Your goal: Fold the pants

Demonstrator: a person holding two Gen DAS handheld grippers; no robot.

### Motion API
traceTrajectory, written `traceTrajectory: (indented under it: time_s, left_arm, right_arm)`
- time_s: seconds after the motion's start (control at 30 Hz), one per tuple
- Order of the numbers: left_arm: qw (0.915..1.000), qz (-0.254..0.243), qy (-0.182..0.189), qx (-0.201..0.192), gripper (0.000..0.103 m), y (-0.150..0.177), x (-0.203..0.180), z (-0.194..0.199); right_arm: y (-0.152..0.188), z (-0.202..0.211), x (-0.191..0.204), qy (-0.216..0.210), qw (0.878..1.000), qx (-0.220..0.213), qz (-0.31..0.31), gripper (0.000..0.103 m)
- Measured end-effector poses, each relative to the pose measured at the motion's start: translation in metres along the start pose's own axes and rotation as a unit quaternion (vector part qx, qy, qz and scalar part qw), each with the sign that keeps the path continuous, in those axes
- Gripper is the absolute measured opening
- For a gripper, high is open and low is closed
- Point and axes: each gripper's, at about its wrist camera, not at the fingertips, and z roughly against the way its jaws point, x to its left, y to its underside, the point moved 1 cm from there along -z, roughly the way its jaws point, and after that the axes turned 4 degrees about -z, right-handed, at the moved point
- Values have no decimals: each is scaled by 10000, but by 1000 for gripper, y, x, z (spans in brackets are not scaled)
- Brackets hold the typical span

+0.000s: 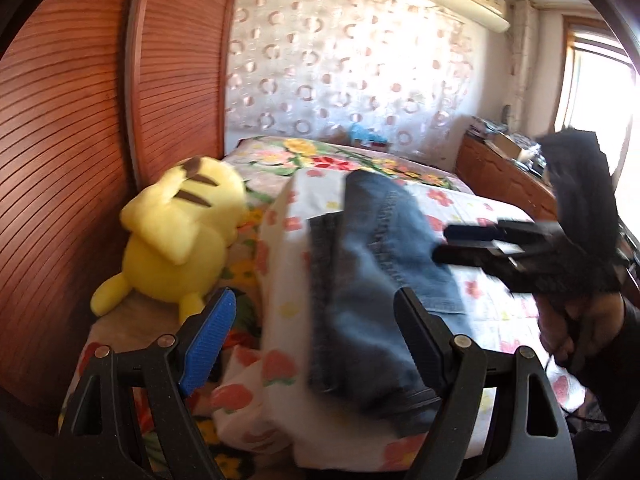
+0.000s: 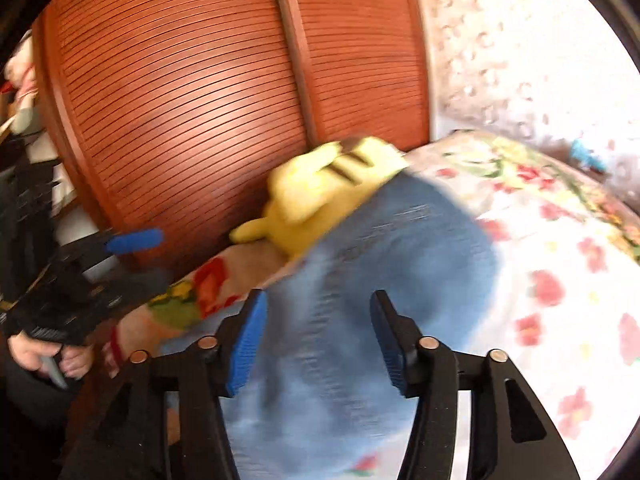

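Along the left runs a slatted wooden wardrobe (image 1: pixel 172 80), its reddish doors closed, and pressed up against its foot a yellow plush toy (image 1: pixel 180 232) lies face down on the flowered bedspread (image 1: pixel 492 304). Just beside the toy comes the left gripper (image 1: pixel 312 312), held low over the near edge of the bed with its jaws spread wide and nothing caught between them; one blue pad (image 1: pixel 208 340) faces inward, and the fabric below is not touched by either finger as far as I can see. Under and beyond it the pants (image 1: pixel 372 264), blue denim, lie folded into a long narrow strip on the white floral sheet, running away from the near edge toward the middle of the bed, a stitched seam showing along the top layer. Further right the right gripper (image 1: pixel 442 246) reaches in sideways over the sheet, near the far side of the denim; from its own camera its jaws stand apart with the blurred jeans lying beneath the gap, not pinched. A hand (image 1: pixel 580 328) grips its handle at the right edge. Behind hang a patterned curtain (image 1: pixel 340 72), a wall air conditioner (image 1: pixel 464 0) and a bright window (image 1: pixel 596 88)
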Motion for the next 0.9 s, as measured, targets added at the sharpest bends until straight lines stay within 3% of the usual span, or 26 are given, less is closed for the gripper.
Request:
traceTrajectory:
  time_s: [0.13, 0.33, 0.47, 0.53, 0.67, 0.73, 0.87, 0.9]
  left_arm:
    - [9997, -115, 139, 152, 82, 1, -14, -18]
    - [9982, -2, 177, 580, 82, 20, -13, -41]
    - [9960, 174, 279, 834, 76, 38, -7, -51]
    - [9944, 294, 415, 926, 66, 47, -5, -56]
    - [9938, 408, 591, 853, 56, 53, -7, -53]
    - [9937, 383, 665, 811, 45, 53, -10, -51]
    - [9936, 334, 792, 734, 34, 54, -15, -46]
    - [9932, 369, 841, 721, 26, 54, -14, -46]
  right_arm:
    - [-7, -15, -39, 615, 9979, 72, -190, 61]
    - [-24, -48, -65, 849, 9952, 202, -435, 61]
    - [-29, -53, -84, 689, 9947, 328, -688, 69]
    - [-28, -63, -94, 568, 9940, 410, -845, 71]
    - [-28, -80, -109, 155, 9908, 555, -1225, 75]
    - [-28, -89, -116, -66, 9883, 612, -1393, 75]
    - [-26, -96, -128, -493, 9835, 666, -1611, 74]
    - [-27, -100, -127, -641, 9822, 699, -1620, 62]
